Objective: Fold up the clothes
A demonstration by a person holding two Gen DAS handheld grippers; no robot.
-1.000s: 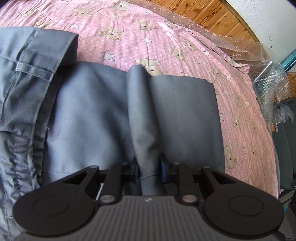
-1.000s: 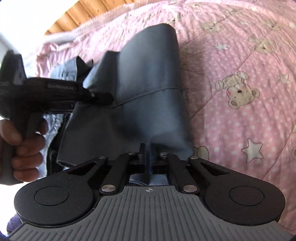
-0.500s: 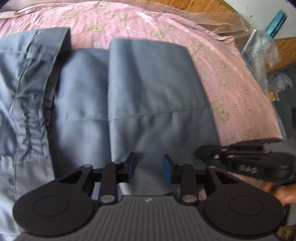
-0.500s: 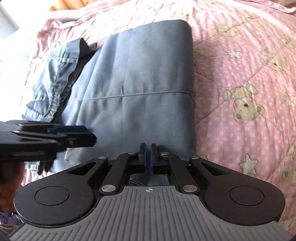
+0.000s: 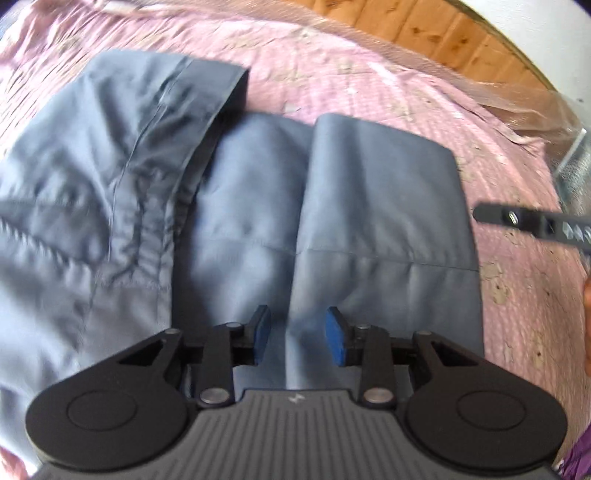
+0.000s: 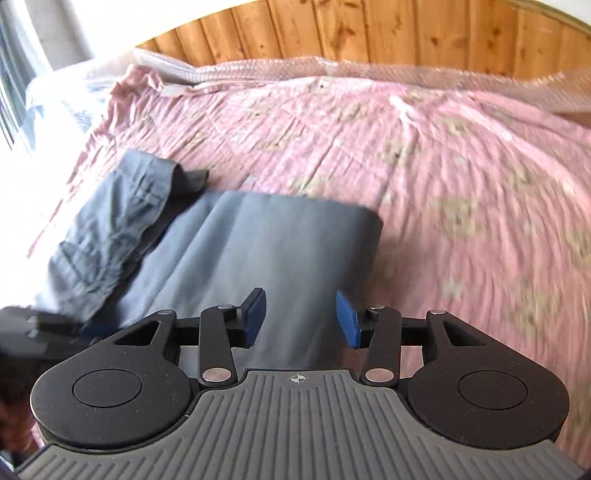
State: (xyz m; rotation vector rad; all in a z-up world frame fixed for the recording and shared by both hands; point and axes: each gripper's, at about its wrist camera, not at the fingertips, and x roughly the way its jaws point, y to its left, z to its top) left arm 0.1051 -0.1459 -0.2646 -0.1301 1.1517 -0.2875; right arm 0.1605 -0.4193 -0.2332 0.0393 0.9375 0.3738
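The left tongs stand apart with their blue pads spread and nothing clamped between them; a raised fold of the grey trousers runs up through the gap, but the pads do not press it. The right tongs are likewise spread wide, blue pads clear of the cloth, hovering over the near edge of the same garment.

In the left wrist view the trousers lie flat in two long panels side by side, a stitched seam crossing both about midway. To their left, overlapping the left panel's edge, sits the rumpled upper part with its waistband turned over at the far end. At the right edge of that view the other tool shows as a dark bar beside the trousers' right edge, above the quilt.

The right wrist view shows the trousers as a neat rectangle with the crumpled part on its left. They rest on a bed under a pink quilt printed with teddy bears. Bubble wrap lines the quilt's far edge, and wooden panelling rises behind it.
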